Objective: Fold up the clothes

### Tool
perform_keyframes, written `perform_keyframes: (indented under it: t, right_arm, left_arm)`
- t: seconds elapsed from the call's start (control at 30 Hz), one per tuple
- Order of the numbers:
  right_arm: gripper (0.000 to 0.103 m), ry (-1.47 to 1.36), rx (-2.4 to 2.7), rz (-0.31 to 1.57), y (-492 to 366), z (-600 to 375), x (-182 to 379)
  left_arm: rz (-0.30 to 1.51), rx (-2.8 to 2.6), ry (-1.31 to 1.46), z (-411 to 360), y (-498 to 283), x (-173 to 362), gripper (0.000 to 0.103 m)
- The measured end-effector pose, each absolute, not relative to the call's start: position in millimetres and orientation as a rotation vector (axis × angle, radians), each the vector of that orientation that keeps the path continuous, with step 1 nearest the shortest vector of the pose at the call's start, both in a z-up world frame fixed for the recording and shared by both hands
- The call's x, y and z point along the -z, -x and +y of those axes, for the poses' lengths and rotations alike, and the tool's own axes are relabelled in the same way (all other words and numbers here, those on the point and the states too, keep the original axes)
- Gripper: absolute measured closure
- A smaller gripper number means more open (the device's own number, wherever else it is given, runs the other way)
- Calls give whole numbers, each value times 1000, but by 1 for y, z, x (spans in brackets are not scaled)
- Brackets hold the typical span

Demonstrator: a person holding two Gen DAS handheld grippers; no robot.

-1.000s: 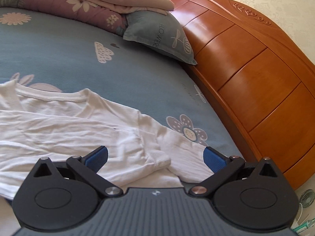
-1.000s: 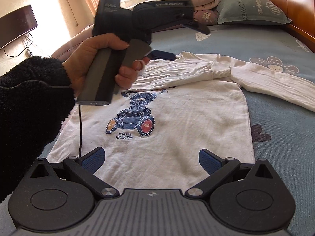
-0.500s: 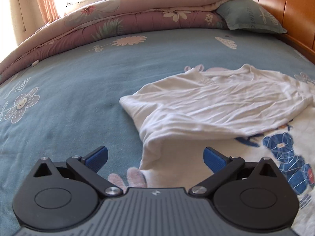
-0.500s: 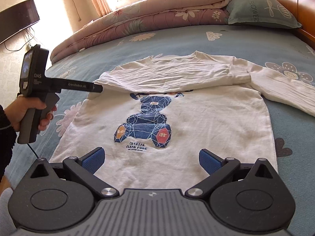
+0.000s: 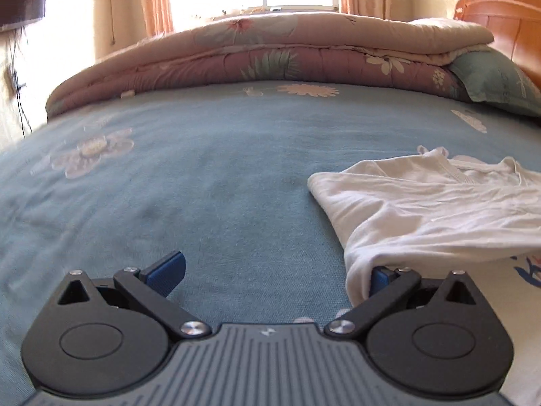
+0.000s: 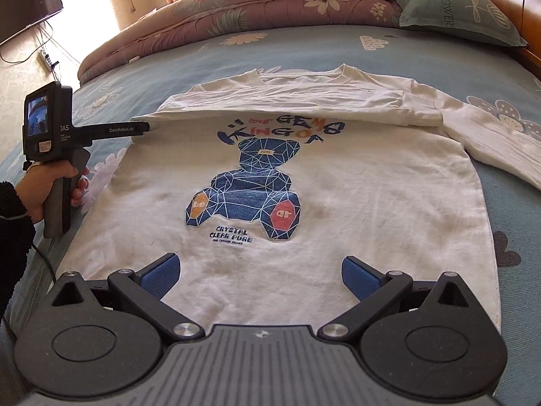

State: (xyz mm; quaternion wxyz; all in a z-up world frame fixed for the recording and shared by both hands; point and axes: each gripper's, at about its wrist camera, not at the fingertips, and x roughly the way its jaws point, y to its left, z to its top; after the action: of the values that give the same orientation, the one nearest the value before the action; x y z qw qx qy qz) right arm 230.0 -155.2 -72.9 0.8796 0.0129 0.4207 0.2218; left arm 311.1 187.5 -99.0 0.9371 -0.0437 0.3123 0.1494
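Left wrist view: left hand-held gripper (image 5: 274, 272) spread; shirt (image 5: 432, 209) at 2 o'clock, its folded edge draped over the right finger.

Right wrist view: right hand-held gripper (image 6: 258, 275) spread, empty; shirt at 12 o'clock on the bed (image 6: 527, 223), unfolded sleeve (image 6: 497, 142) at 2 o'clock, nearer this one.

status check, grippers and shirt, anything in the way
Left gripper open at the shirt's folded shoulder edge, one finger under the cloth. Right gripper open over the hem. White shirt flat on bed, one sleeve folded across, other out. Nothing in the way.
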Motion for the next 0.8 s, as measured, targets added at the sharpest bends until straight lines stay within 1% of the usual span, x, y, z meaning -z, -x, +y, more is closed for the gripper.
perform_keyframes:
  t: [0.07,0.17,0.4,0.57,0.73,0.8]
  right_arm:
    - [0,-19,-468,877,-229,-153,73]
    - [0,-9,-464,878,-228,-153,73]
    - [0,-16,-475,867,-224,-154,69]
    - [0,-6,-472,872,-225,-152,70]
    - [0,-6,-474,872,-225,-151,72]
    - [0,1,-471,878,-226,-150,73]
  left_arm:
    - [660,-269,172,202,-310,100,0]
    - [725,-221,120,199,-311,95,0]
    - [760,-63,261,199,-299,61,1]
    - [726,70,603,221,-309,61,1]
    - [696,31,896,250,-338,100,1]
    - [669,37,967,257,-349,113,1]
